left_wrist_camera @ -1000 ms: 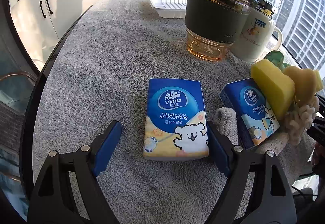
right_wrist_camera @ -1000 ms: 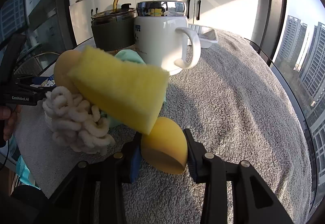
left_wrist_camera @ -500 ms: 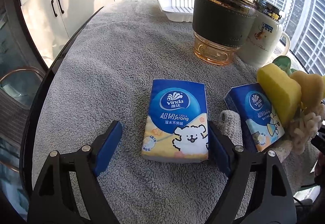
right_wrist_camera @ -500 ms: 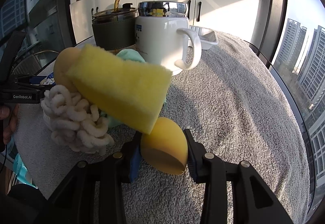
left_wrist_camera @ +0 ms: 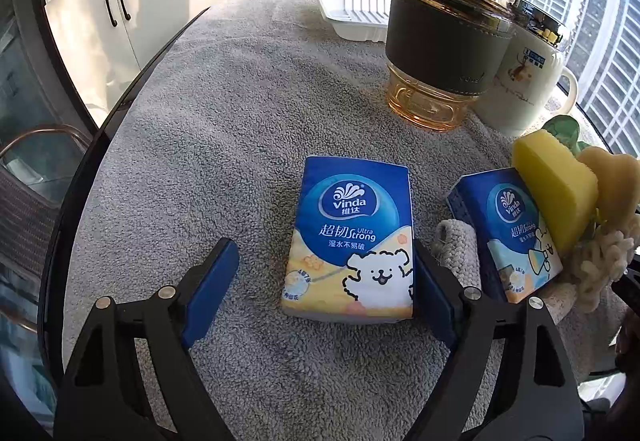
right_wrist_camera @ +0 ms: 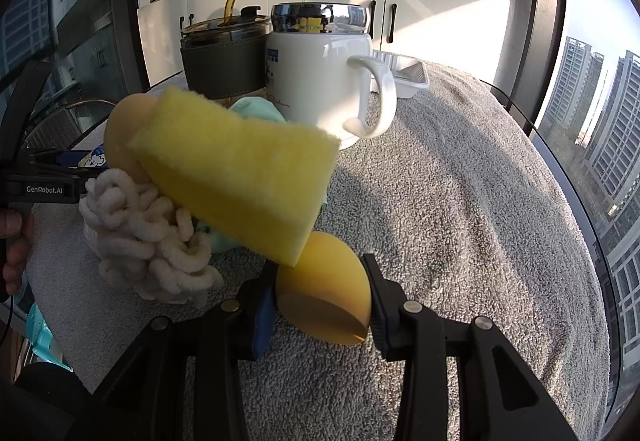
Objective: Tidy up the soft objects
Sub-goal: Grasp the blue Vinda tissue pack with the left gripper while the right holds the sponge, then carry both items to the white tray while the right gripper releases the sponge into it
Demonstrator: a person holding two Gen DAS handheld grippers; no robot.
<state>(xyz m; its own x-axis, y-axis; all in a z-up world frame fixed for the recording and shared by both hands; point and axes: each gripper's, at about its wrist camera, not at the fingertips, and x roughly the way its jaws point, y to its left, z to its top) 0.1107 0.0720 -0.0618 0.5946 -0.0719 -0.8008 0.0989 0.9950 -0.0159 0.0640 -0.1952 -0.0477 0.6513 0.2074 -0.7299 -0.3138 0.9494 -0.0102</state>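
As its film wrap looks slick and yielding, the Vinda tissue pack [left_wrist_camera: 352, 237] at twelve o'clock wants side grips; left gripper [left_wrist_camera: 324, 289] jaws, just narrowing, spread; right gripper [right_wrist_camera: 320, 305] jaws pinch an egg-shaped sponge [right_wrist_camera: 324, 289].

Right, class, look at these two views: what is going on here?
A person holding two grippers is sorting soft things on a grey towel. The right gripper is clamped on a yellow egg-shaped sponge beside the pile. The left gripper straddles a blue tissue pack; its jaws, just narrowed slightly, are open, one pad apart from it.

A sleeved tumbler [left_wrist_camera: 444, 37], white mug [right_wrist_camera: 320, 81] and white tray [left_wrist_camera: 354, 17] stand on grey towel [left_wrist_camera: 240, 113].
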